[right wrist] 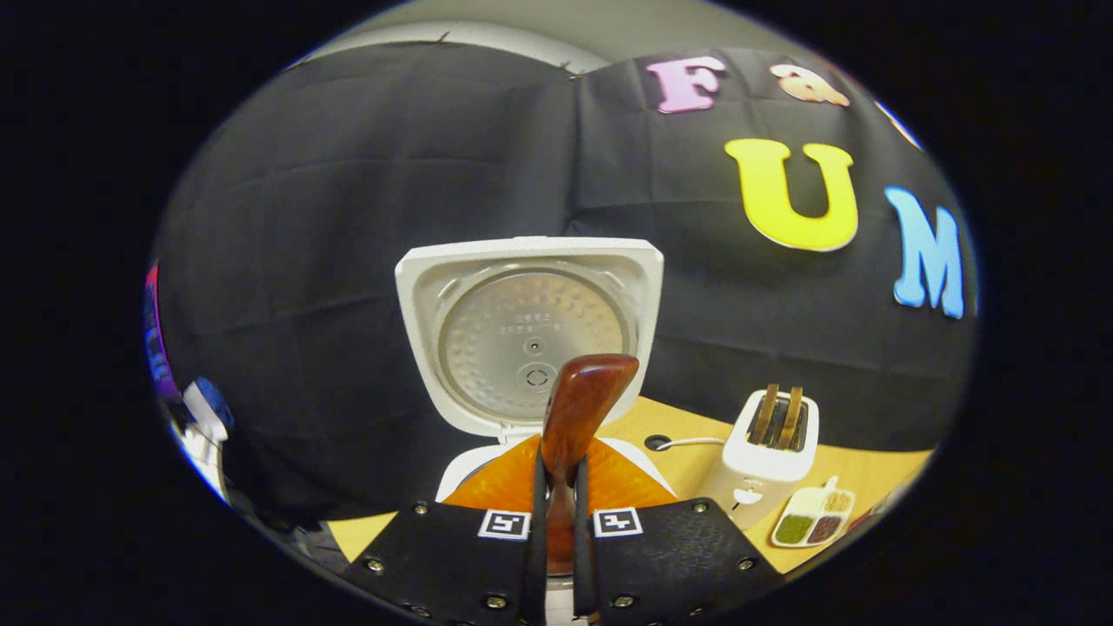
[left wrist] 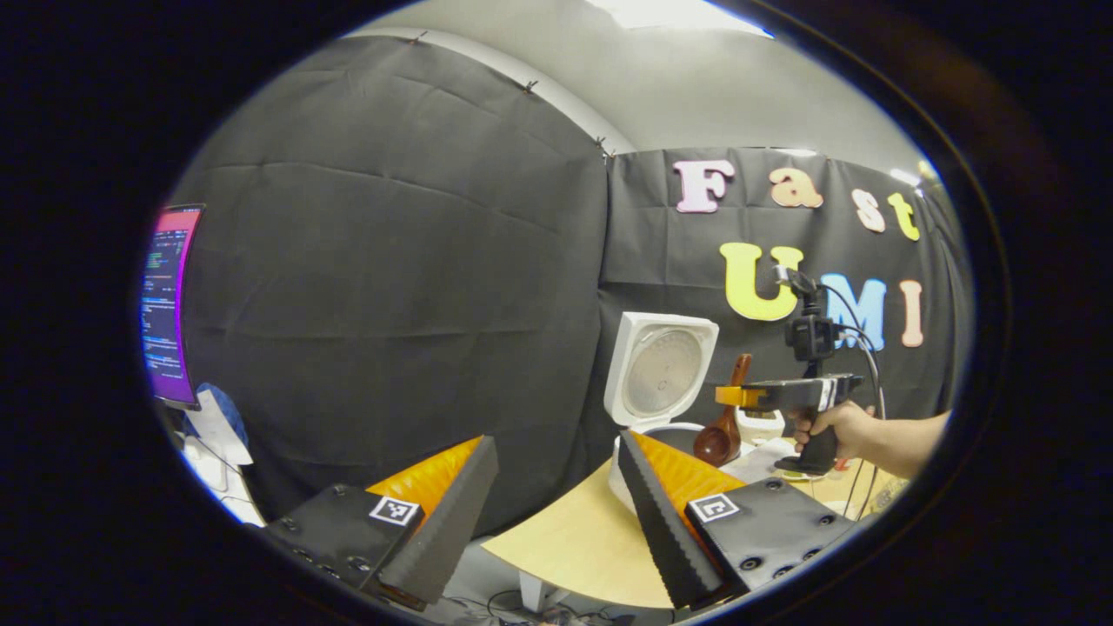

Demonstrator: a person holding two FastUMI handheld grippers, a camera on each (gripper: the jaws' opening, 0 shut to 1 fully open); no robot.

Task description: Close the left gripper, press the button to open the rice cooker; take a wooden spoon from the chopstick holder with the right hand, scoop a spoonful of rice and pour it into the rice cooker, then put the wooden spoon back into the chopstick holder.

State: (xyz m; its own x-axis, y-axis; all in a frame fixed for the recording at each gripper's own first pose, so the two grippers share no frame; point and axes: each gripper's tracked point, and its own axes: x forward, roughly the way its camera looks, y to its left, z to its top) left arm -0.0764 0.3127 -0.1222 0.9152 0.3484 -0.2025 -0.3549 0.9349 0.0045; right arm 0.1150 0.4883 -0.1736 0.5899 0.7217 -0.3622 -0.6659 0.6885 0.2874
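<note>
Clamped between the fingers of the right gripper (right wrist: 556, 522) at 6 o'clock of the right gripper view: the handle of the wooden spoon (right wrist: 576, 409), both fingers pressing on it, handle end sticking up toward 12 o'clock. Seen from the left gripper view, same spoon (left wrist: 722, 430) hanging bowl-down from the right gripper (left wrist: 729, 396), long axis near vertical, handle tip up and a little toward 1 o'clock. Bowl just above and beside the rim of the rice cooker (left wrist: 663, 369), whose lid stands open and upright. Whether rice lies in the bowl: cannot tell.

Directly ahead of the right gripper, toward 12 o'clock: the open lid (right wrist: 530, 335); the pot mouth below it, hidden mostly behind the fingers. White holder (right wrist: 769, 456) with two wooden sticks, at 3 o'clock on the surface (right wrist: 687, 435), probably the chopstick holder.

Left gripper (left wrist: 556, 487) spread wide, holding nothing, farther from the cooker than the right one. Judging so: right hand (left wrist: 839, 430) nearer, next move its own.
</note>
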